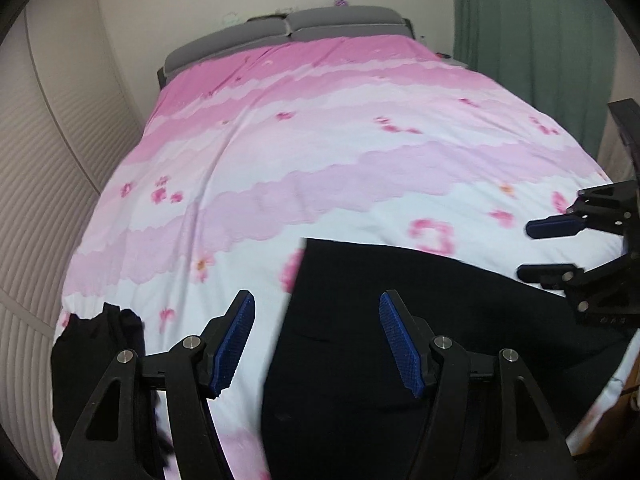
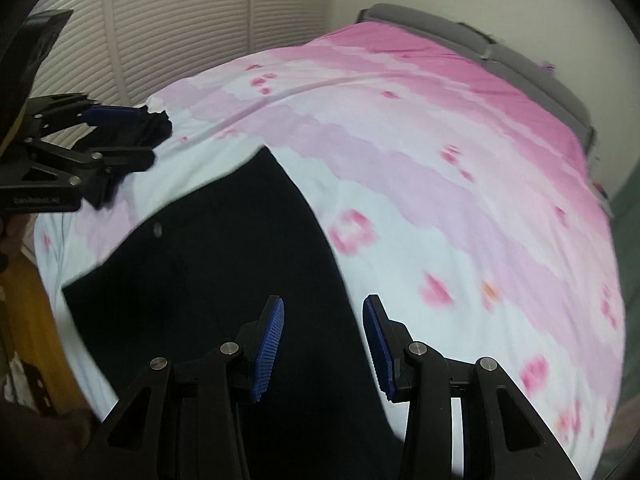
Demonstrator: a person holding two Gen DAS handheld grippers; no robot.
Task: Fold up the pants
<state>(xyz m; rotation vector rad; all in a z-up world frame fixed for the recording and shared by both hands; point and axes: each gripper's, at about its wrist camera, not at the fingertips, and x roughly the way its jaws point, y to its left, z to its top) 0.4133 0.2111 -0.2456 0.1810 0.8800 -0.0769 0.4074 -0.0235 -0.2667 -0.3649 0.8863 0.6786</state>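
Black pants (image 1: pixel 340 380) lie flat on the near end of a pink flowered bed cover (image 1: pixel 320 140). My left gripper (image 1: pixel 316 300) hovers over their left edge, open, with nothing between the blue pads. My right gripper (image 1: pixel 528 249) shows at the right edge of this view, open too. In the right wrist view the pants (image 2: pixel 224 248) spread left and down, and my right gripper (image 2: pixel 324 302) stands open above their right edge. My left gripper (image 2: pixel 150 134) is at the far left, open. A small dark cloth heap (image 1: pixel 96 344) lies behind it at the bed's corner.
The bed cover (image 2: pixel 440 140) runs back to a grey headboard (image 1: pixel 332 20). Slatted cupboard doors (image 1: pixel 48 160) line the left side, and a green curtain (image 1: pixel 540 40) hangs on the right. A wooden piece (image 2: pixel 24 300) stands by the bed's near left corner.
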